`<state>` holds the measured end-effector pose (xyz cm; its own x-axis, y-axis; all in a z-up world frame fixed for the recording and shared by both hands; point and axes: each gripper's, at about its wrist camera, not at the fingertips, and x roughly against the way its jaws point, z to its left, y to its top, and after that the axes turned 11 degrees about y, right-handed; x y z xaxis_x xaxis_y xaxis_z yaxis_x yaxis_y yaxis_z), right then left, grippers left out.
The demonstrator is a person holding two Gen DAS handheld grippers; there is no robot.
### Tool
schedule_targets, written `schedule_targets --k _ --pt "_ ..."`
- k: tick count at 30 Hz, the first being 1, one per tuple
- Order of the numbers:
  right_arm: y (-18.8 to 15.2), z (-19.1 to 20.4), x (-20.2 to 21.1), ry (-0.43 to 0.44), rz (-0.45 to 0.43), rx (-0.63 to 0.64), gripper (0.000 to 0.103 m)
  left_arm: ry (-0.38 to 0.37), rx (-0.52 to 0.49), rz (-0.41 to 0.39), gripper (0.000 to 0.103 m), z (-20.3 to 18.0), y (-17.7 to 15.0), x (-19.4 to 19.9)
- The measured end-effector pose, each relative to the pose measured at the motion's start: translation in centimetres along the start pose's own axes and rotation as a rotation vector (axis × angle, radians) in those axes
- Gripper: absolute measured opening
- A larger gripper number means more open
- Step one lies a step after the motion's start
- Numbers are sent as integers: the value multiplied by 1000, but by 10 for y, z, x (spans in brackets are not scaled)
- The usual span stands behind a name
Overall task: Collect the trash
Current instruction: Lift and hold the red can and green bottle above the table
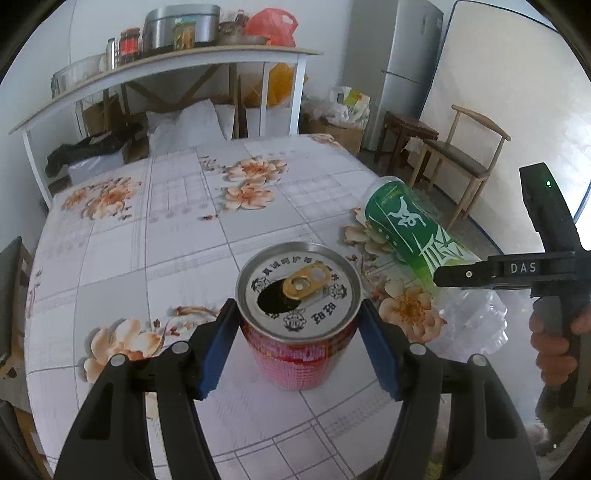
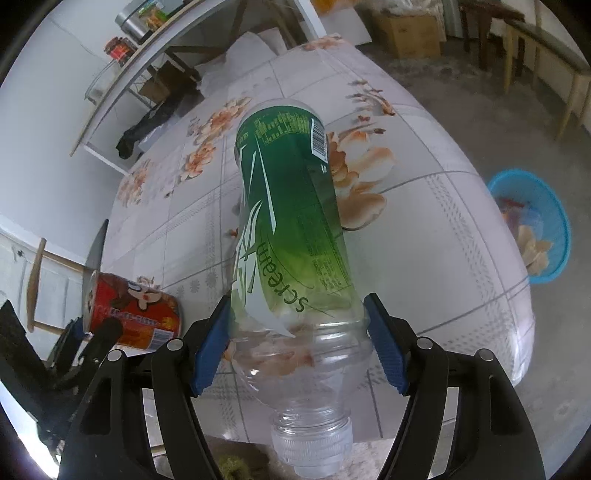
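Note:
An opened red drink can [image 1: 299, 332] with a gold pull tab stands between the blue pads of my left gripper [image 1: 298, 325], which is shut on it near the rim. It also shows in the right wrist view [image 2: 133, 314], held at the left. My right gripper [image 2: 297, 328] is shut on an empty clear plastic bottle with a green label [image 2: 291, 221], gripped near its shoulder, cap toward the camera, held above the table. The bottle also shows in the left wrist view [image 1: 406, 225], with the right gripper [image 1: 461, 275] on it.
The table has a floral cloth [image 1: 166, 229]. A blue basket [image 2: 532, 225] with scraps in it stands on the floor right of the table. A shelf with jars and a pot [image 1: 177, 33] is behind the table. A wooden chair [image 1: 458, 155] stands at the right.

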<state>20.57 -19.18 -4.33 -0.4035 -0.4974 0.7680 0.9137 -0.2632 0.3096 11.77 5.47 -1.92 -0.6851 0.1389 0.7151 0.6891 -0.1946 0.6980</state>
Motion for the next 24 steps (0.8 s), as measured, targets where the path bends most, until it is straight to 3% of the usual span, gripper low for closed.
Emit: schedule_targets --k 12,16,24 --pt "7 3 -1 21 36 20 72 -5 -15 -23 65 -2 -12 5" --pt "10 2 -4 39 41 7 74 -10 0 7 71 -6 -15 -1" --pt "13 2 -9 47 42 -6 77 -11 22 38 72 -12 -9 -13"
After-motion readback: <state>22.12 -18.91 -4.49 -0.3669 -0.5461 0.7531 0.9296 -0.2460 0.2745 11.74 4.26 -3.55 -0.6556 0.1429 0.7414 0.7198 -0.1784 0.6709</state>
